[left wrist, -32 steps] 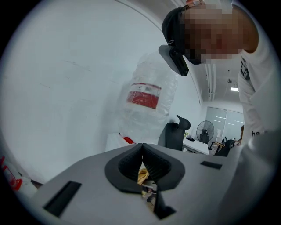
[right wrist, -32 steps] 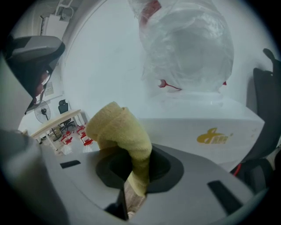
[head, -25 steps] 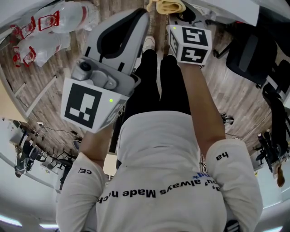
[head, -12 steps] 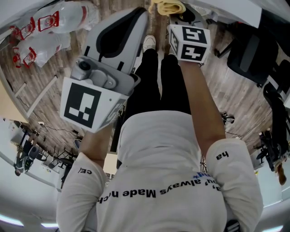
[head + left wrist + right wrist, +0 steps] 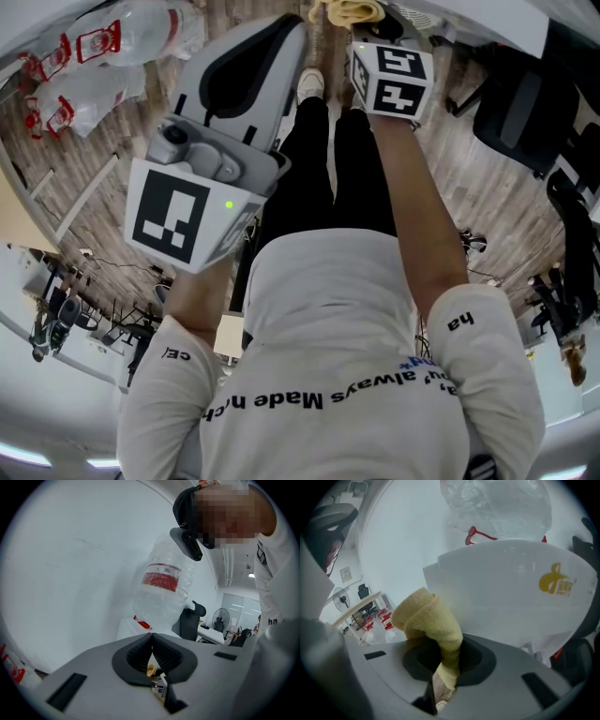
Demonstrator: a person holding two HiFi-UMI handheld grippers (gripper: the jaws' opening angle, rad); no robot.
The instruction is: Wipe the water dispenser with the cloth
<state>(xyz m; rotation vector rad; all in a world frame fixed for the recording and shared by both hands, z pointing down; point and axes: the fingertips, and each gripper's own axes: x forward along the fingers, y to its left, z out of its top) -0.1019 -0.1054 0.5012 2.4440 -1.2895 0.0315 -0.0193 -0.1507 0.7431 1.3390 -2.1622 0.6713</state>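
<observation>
1 cloth (image 5: 427, 619) pinched by right gripper (image 5: 444, 665).

The water dispenser (image 5: 511, 588) is smooth white plastic with a faint sheen. The water bottle (image 5: 497, 508) atop it is clear, crinkled plastic. In front of the dispenser, the cloth (image 5: 426, 620) is soft, nubby yellow fabric, matt. The left gripper (image 5: 151, 639) is matt grey plastic.

Bright even indoor light, strong fisheye edges
</observation>
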